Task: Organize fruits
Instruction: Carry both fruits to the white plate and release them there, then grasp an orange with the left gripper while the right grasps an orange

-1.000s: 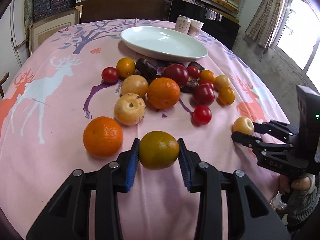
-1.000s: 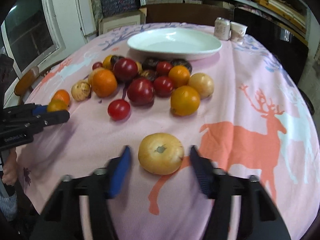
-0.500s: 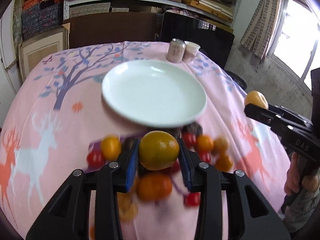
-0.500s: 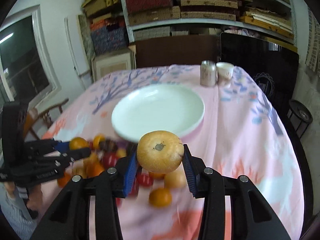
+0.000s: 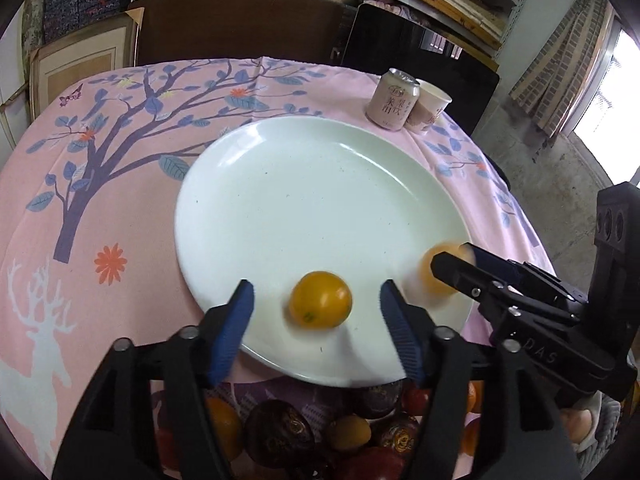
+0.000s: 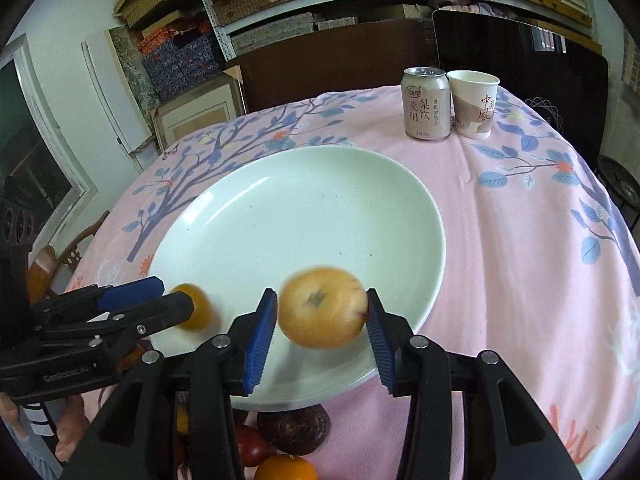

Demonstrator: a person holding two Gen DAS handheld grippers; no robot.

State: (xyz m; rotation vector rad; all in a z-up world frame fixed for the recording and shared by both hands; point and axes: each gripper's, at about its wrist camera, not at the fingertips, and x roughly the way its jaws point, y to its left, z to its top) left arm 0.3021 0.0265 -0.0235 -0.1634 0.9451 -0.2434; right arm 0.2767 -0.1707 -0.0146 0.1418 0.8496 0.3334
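Observation:
A white plate lies on the pink tablecloth; it also shows in the right wrist view. My left gripper is open over the plate's near rim, and a small orange sits blurred between its spread fingers, touching neither pad. My right gripper hangs over the plate's near right rim; a pale yellow fruit is blurred between its pads with narrow gaps on both sides. The right gripper and the yellow fruit show at the right in the left wrist view.
A drink can and a paper cup stand beyond the plate. A pile of dark, red and orange fruits lies just in front of the plate's near rim. Shelves and chairs stand behind the table.
Both grippers moved forward over the plate. The left gripper opened and let go of the orange. The right gripper's pads have parted from the yellow fruit.

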